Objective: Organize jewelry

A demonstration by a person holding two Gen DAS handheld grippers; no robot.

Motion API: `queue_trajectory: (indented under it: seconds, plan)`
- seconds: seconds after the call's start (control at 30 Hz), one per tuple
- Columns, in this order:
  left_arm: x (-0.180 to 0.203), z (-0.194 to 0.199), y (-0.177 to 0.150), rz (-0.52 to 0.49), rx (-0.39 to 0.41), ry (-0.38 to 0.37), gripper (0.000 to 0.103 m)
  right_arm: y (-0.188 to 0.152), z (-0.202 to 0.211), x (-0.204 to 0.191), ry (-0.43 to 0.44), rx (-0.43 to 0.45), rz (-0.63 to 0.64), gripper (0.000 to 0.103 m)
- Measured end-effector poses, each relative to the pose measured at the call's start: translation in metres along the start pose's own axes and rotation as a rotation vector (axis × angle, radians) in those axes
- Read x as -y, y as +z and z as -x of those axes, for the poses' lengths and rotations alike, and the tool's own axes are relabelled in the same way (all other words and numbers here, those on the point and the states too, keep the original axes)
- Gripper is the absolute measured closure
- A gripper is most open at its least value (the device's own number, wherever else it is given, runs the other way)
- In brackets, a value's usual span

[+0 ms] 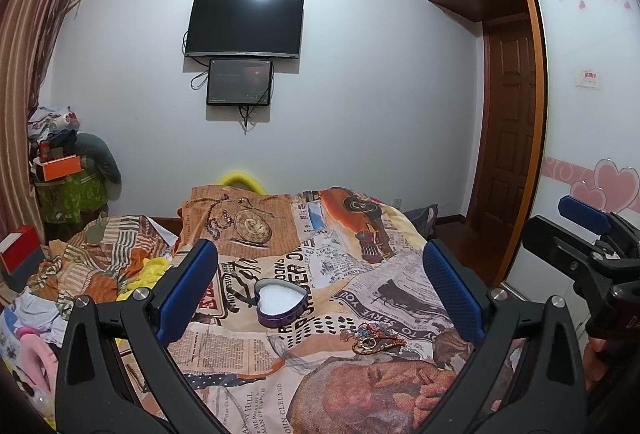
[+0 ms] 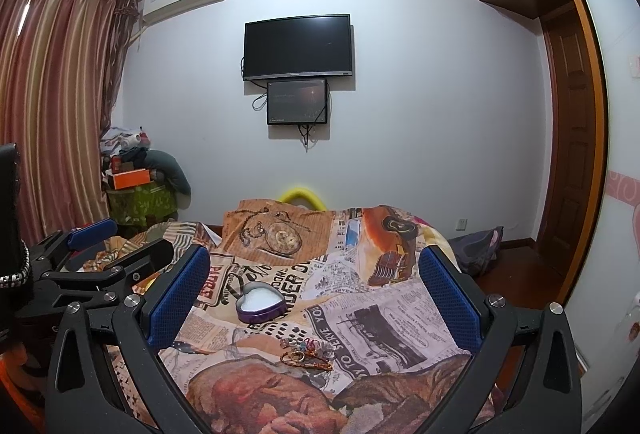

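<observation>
Both grippers hang above a bed covered by a newspaper-print bedspread (image 1: pixel 280 366), each with its blue-padded fingers spread wide and nothing between them. The left gripper (image 1: pixel 320 290) frames a purple heart-shaped tin (image 1: pixel 281 301), which lies open on the bedspread with a white lining showing; the tin sits ahead of the fingertips, nearer the left finger than the right. The small pile of jewelry (image 1: pixel 370 338), beaded and gold-toned pieces tangled together, lies nearer to the camera and to the right of the tin, apart from it, and inside the span of the fingers.

From the right gripper (image 2: pixel 316 294) the same tin (image 2: pixel 261 302) appears left of centre and the jewelry (image 2: pixel 306 352) close in front, a little left of the midline, well clear of both pads. The left gripper (image 2: pixel 120 238) shows at the left edge of that view. On the far wall hang a dark television (image 2: pixel 298 47) and a smaller screen (image 2: pixel 297 101) beneath it.
</observation>
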State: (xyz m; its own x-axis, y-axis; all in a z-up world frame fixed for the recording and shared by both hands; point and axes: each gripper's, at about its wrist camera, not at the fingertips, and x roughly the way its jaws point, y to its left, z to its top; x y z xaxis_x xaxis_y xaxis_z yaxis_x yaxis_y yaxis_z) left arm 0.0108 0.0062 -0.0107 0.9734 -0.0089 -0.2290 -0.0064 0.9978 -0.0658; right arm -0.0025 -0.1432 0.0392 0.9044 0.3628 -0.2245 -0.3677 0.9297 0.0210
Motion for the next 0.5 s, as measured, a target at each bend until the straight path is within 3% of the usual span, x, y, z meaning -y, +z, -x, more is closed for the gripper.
queue_trajectory:
  seconds: [0.3,0.5]
  plan:
    - [0.001,-0.011,-0.002,-0.001,-0.026,0.001,0.000,-0.006,-0.011,0.006,-0.006,-0.026,-0.012,0.000]
    - [-0.003,-0.038,-0.010,0.001,-0.102,-0.002,0.000,-0.019,-0.030,0.016,-0.021,-0.078,-0.036,0.000]
